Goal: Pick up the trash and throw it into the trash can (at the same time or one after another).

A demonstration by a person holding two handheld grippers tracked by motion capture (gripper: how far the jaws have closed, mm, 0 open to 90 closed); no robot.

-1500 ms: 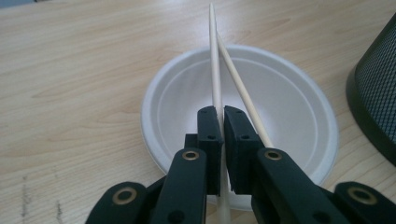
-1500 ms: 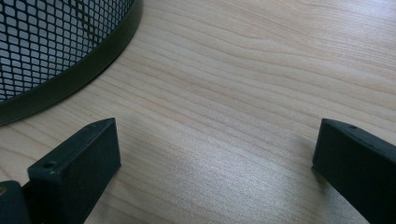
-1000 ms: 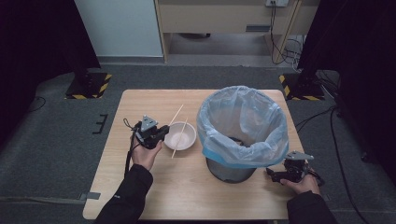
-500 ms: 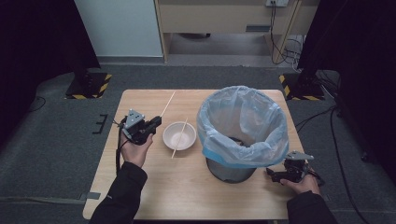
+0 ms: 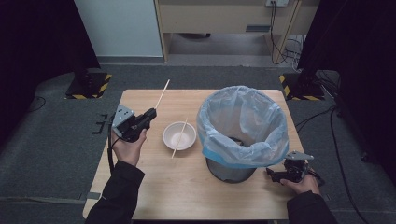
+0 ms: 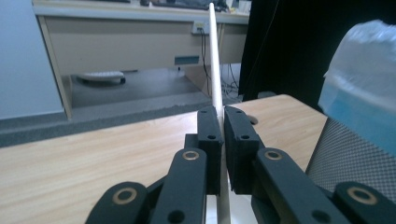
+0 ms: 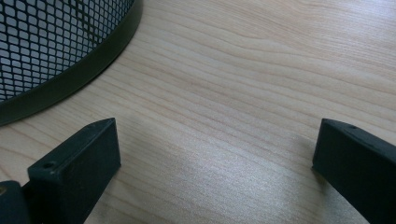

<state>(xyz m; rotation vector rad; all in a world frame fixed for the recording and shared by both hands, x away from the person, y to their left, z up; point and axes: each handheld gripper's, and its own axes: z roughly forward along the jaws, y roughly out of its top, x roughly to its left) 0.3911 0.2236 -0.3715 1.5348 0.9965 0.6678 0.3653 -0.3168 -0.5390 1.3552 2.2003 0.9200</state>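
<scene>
High view, left of centre: the left gripper [image 5: 150, 115], jaws pinched tight on one chopstick [image 5: 162, 94], has carried it up and away to the left of the white bowl [image 5: 179, 136] over the past second; a second earlier the gripper sat at the bowl's left rim. The stick now slants toward the upper middle of the frame, its far end past the table's [image 5: 154, 191] back edge. The second chopstick [image 5: 179, 137] lies across the bowl as before. The lift suggests one stick is on its way to the lined bin [image 5: 242, 128] (a judgement, the bin being the only open receptacle).

Lower right: the right gripper [image 5: 275, 175] rests low beside the bin's mesh base, unmoved, jaws spread wide on nothing.

Room for moving: bare wood lies left of and below the bowl; the bag's rim stands taller than the bowl, so the long stick must clear it from above.
</scene>
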